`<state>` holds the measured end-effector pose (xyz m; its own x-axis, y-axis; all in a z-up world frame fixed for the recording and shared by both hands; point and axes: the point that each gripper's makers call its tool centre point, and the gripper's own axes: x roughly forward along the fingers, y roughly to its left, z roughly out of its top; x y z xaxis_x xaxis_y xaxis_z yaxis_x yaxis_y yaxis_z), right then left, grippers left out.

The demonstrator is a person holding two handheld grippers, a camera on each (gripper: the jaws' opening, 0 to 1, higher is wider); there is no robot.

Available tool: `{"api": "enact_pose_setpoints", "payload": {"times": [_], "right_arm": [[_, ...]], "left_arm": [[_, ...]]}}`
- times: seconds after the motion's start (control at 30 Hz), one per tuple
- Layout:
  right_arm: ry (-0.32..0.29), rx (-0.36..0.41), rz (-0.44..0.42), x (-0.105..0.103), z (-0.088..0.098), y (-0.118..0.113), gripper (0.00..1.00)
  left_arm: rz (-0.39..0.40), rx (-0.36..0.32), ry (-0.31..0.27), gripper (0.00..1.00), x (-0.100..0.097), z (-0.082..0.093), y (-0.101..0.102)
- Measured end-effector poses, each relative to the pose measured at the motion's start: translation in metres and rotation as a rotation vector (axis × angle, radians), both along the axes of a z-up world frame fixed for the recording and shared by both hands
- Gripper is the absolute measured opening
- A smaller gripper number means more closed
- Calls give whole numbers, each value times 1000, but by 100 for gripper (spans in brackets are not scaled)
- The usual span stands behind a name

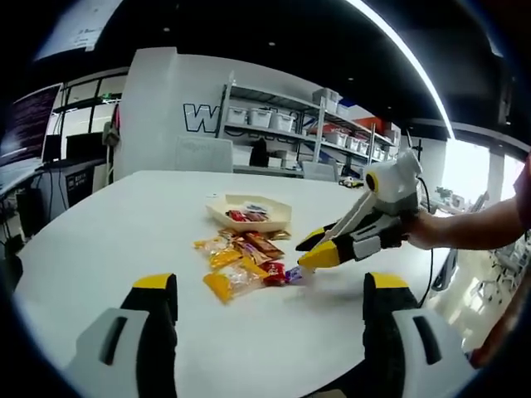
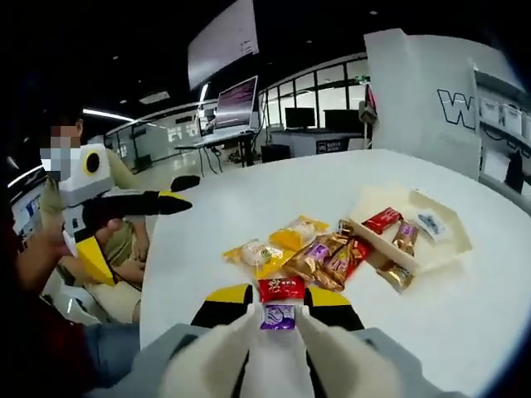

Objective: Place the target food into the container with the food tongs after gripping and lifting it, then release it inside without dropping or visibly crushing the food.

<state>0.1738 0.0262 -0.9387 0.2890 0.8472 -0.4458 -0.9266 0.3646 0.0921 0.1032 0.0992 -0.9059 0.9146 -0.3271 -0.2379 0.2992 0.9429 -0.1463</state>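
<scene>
The purple candy (image 2: 278,316) lay at the near edge of the snack pile, on the white table (image 2: 465,332), directly between the tips of the right gripper (image 2: 278,308). In the right gripper view the two yellow-tipped jaws stood close on either side of it, with a red packet (image 2: 281,288) just behind and touching it — whether the jaws already pressed on the purple wrapper, I could not tell. Its long axis seemed to run away from the camera, along the jaws, but the piece was too small to be sure.

In the left gripper view the right gripper (image 1: 314,249) reached in from the right, held by a hand (image 1: 426,230), its tips lowered to the near end of the pile (image 1: 241,261), beside the red packet (image 1: 273,273). The left gripper (image 1: 270,303) was held over bare table with jaws spread wide, holding nothing.

The container — a shallow cream tray (image 1: 278,217) — stood just behind the pile. It held a few wrapped pieces already: in the right gripper view, a red one (image 2: 382,220), a brown one (image 2: 406,236) and a pale one (image 2: 430,224) lay in the tray (image 2: 456,240).
</scene>
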Motion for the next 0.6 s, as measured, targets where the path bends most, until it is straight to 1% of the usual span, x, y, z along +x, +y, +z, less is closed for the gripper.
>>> {"api": "enact_pose_setpoints", "payload": {"times": [0.03, 0.13, 0.17, 0.23, 0.3, 0.37, 0.43, 0.5, 0.57, 0.6], "right_arm": [[7, 0, -2, 1, -1, -1, 19], [5, -4, -6, 0, -2, -4, 18], [4, 3, -11, 0, 0, -6, 18], [32, 52, -36, 3, 10, -6, 18], [40, 85, -56, 7, 18, -8, 18], [51, 86, -65, 10, 20, -10, 18], [47, 59, -63, 10, 12, -11, 19], [38, 29, -48, 5, 3, -12, 20], [26, 21, -26, 1, 0, -10, 23], [3, -19, 18, -6, -7, -8, 23]], "left_arm": [[0, 0, -1, 91, 0, 1, 0], [0, -1, -8, 90, 0, 3, 0], [3, -3, -10, 91, -1, 3, 1], [5, -6, -12, 90, -1, 4, 1], [4, -7, -11, 90, -1, 4, 1], [0, 0, -6, 90, -2, 2, 0], [-1, 2, -6, 90, -3, 2, -1], [-4, 2, -8, 90, -4, 3, -1], [-2, 1, -12, 90, -3, 4, 0], [0, -1, -14, 90, -3, 5, 0]]}}
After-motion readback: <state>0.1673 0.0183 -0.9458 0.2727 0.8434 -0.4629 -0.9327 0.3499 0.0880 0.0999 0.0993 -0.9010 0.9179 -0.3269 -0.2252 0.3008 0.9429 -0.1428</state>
